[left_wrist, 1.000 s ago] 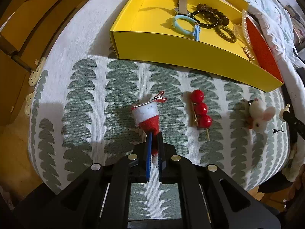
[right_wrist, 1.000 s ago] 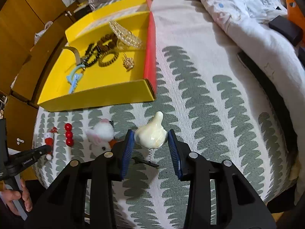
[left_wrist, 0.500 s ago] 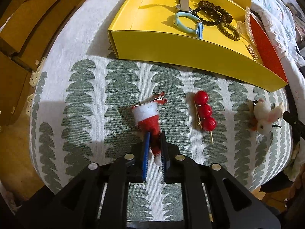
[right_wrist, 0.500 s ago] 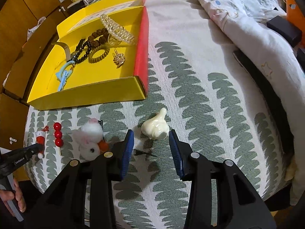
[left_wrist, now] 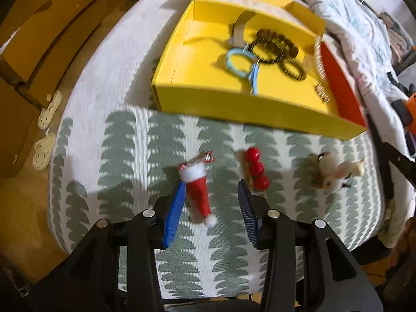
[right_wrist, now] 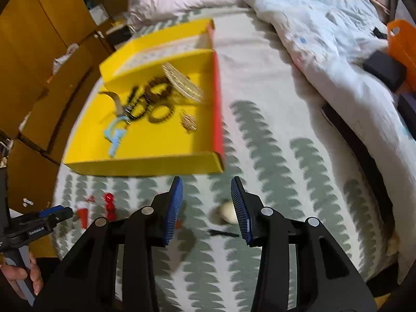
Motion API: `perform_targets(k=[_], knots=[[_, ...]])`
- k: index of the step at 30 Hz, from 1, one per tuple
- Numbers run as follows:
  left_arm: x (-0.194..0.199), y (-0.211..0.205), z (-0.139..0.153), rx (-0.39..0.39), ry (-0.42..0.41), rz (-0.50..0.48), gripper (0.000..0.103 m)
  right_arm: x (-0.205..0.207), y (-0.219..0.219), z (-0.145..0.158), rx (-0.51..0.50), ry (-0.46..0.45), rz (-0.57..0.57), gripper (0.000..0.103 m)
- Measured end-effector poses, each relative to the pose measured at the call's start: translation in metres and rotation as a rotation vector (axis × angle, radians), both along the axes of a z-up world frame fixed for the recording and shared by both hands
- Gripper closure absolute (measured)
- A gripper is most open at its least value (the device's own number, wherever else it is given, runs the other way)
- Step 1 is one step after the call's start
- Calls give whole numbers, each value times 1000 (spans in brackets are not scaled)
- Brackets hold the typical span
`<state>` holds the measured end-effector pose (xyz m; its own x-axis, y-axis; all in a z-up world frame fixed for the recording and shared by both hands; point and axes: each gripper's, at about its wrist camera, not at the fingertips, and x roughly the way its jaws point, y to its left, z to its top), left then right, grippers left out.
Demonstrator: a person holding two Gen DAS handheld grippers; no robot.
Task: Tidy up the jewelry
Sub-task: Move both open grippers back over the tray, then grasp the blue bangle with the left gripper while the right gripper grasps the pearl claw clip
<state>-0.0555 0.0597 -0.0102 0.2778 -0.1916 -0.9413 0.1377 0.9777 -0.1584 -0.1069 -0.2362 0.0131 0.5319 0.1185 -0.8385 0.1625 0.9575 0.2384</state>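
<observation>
A yellow tray [left_wrist: 234,104] with bracelets and hair ties lies on the leaf-patterned cloth; it also shows in the right wrist view [right_wrist: 145,161]. My left gripper [left_wrist: 212,189] is open, its pads either side of a red Santa-hat hair clip [left_wrist: 199,192] lying on the cloth. A red bead clip [left_wrist: 256,169] and a white bunny clip [left_wrist: 335,174] lie to its right. My right gripper [right_wrist: 206,189] is open and empty, above the cloth. A cream duck clip [right_wrist: 227,213] lies partly hidden behind its right finger.
A red divider [right_wrist: 217,104] forms the tray's right wall. A rumpled quilt [right_wrist: 325,26] lies to the right of the cloth. Wooden cabinets [left_wrist: 39,39] and white slippers [left_wrist: 49,109] are on the floor at left. An orange bin [right_wrist: 403,41] stands far right.
My left gripper opened and let go of the Santa-hat clip, which now lies on the cloth. My right gripper pulled back from the duck clip, and the view tilted toward the tray.
</observation>
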Motion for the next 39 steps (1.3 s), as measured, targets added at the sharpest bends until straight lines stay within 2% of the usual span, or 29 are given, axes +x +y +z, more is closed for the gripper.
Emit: perform_targets(k=[3, 5, 9, 12, 16, 19, 22, 25, 29, 35, 39], knots=[[6, 3, 17, -25, -43, -6, 60, 9, 11, 6, 15, -22, 26, 61], [17, 0, 25, -31, -68, -8, 47, 17, 20, 10, 35, -44, 56, 61], [46, -6, 28, -51, -48, 1, 46, 40, 34, 13, 44, -54, 101, 60], [68, -18, 28, -8, -51, -13, 46, 63, 41, 13, 31, -50, 119, 53], [102, -31, 15, 14, -27, -16, 46, 97, 40, 16, 49, -82, 129, 51], [125, -41, 2, 39, -15, -2, 46, 118, 31, 5, 68, -93, 121, 51], [143, -47, -13, 83, -19, 8, 46, 141, 23, -15, 63, -69, 99, 51], [157, -46, -28, 84, 22, 18, 46, 162, 19, -26, 49, -28, 84, 51], [166, -44, -35, 128, 20, 21, 46, 183, 27, -25, -37, -19, 98, 51], [173, -42, -48, 101, 73, 11, 46, 199, 34, -45, -110, 38, 108, 48], [175, -42, -52, 99, 82, 12, 46, 206, 31, -55, -112, 61, 109, 44]])
